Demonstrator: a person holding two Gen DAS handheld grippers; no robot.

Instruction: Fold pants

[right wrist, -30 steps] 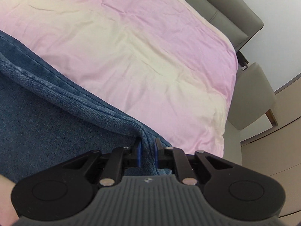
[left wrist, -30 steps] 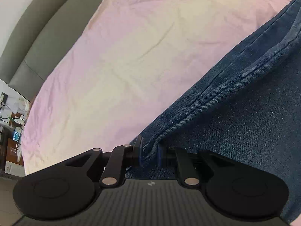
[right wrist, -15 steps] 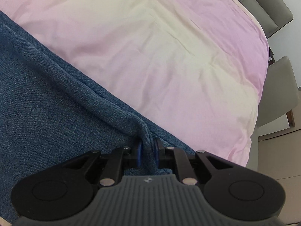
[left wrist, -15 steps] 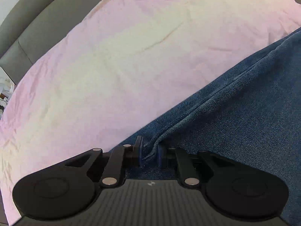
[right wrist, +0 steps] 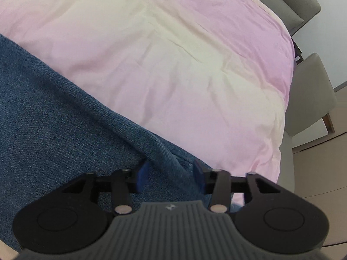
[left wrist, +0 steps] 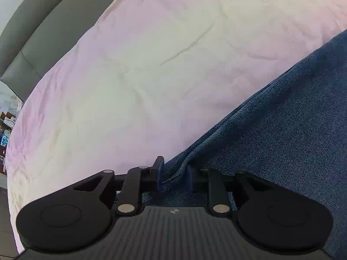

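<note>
A: Denim pants point(left wrist: 282, 140) are lying on the pink bedsheet point(left wrist: 151, 75); why?

B: I am parting the left gripper point(left wrist: 174, 176) narrowly, the right gripper point(right wrist: 170, 176) wider, apparently releasing the fold.

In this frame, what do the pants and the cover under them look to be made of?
The pants look like blue denim: matte, with a visible diagonal twill weave and heavy, stiff folds. The bed cover looks like thin woven cotton or a similar blend, pale pink fading to cream, with a smooth, slightly soft sheen and fine sharp creases; the exact fibre cannot be told.
</note>
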